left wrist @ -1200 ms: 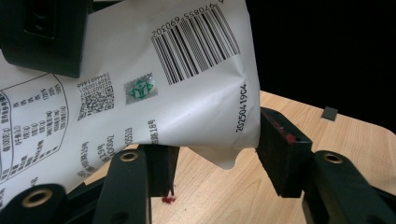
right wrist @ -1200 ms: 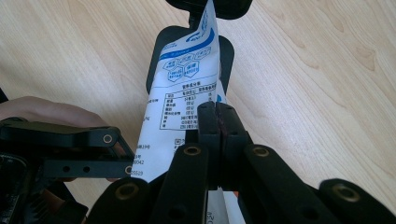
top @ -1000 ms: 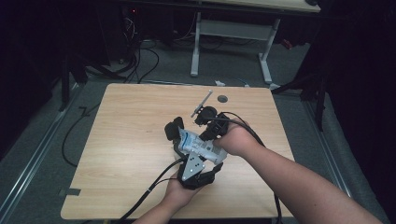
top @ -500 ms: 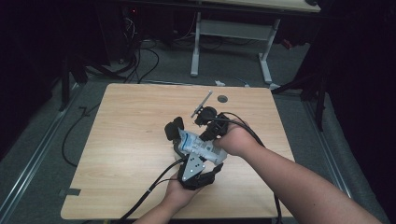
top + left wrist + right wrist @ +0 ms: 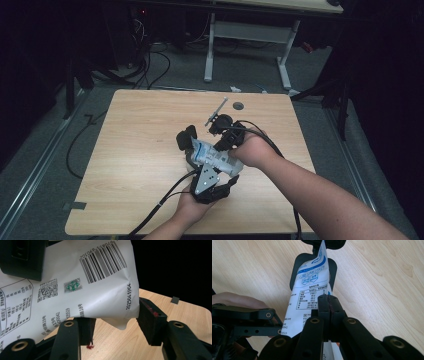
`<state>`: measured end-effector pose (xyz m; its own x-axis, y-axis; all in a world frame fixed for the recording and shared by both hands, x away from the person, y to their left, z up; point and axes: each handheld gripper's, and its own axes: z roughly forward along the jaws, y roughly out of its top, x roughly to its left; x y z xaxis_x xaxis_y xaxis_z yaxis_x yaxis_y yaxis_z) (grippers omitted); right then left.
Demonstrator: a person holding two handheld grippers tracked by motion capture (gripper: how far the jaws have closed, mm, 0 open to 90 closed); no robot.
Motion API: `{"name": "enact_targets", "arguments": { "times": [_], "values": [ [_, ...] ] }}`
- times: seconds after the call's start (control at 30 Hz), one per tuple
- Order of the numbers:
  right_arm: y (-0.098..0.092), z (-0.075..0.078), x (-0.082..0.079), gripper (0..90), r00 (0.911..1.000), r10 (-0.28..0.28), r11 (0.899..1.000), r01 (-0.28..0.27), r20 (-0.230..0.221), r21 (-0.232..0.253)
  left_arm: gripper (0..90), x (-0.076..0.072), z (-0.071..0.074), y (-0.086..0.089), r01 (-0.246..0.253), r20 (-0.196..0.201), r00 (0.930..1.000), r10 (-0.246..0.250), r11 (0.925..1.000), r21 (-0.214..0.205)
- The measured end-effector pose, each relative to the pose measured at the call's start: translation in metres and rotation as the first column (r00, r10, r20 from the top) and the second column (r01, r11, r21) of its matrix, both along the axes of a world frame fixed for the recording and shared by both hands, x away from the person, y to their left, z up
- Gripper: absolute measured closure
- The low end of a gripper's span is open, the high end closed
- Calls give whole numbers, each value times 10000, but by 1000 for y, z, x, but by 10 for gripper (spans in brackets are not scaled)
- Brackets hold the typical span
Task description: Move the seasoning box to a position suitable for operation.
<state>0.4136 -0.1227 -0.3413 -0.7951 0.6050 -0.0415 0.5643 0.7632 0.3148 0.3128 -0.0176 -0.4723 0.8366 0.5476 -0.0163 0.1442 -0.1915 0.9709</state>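
A pale wood-grain worktop (image 5: 135, 165) carries both hands near its middle. Above it a white pouch (image 5: 212, 156) of smooth, creased film, printed with blue panels, a barcode and small text, lies lengthwise between the two grippers. The left gripper (image 5: 113, 326) has its black jaws spread around the pouch's sealed end. The right gripper (image 5: 328, 305) has its jaws pressed together, pinching the pouch's edge.

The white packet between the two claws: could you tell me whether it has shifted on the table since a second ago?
No. In the high view the white packet sits at the same spot relative to the round hole in the table as before.
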Motion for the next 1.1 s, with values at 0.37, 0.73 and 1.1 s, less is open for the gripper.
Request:
{"name": "enact_targets", "arguments": {
  "times": [0.37, 0.73, 1.1],
  "values": [
    [0, 1, 0, 900, 10000, -14, 10000, 14, 2, 55, 510, 0, 0, 1, -13, 56, 10000, 13, 10000, 34],
    [0, 0, -1, 900, 10000, -4, 10000, 4, -15, 49, 510, -1, -2, 1, -5, 97, 10000, 5, 10000, 85],
    [-2, -2, -3, 900, 10000, -8, 9999, 9, -43, 157, 514, -2, -5, 1, 51, 136, 9999, -53, 9999, 134]
  ]
}}
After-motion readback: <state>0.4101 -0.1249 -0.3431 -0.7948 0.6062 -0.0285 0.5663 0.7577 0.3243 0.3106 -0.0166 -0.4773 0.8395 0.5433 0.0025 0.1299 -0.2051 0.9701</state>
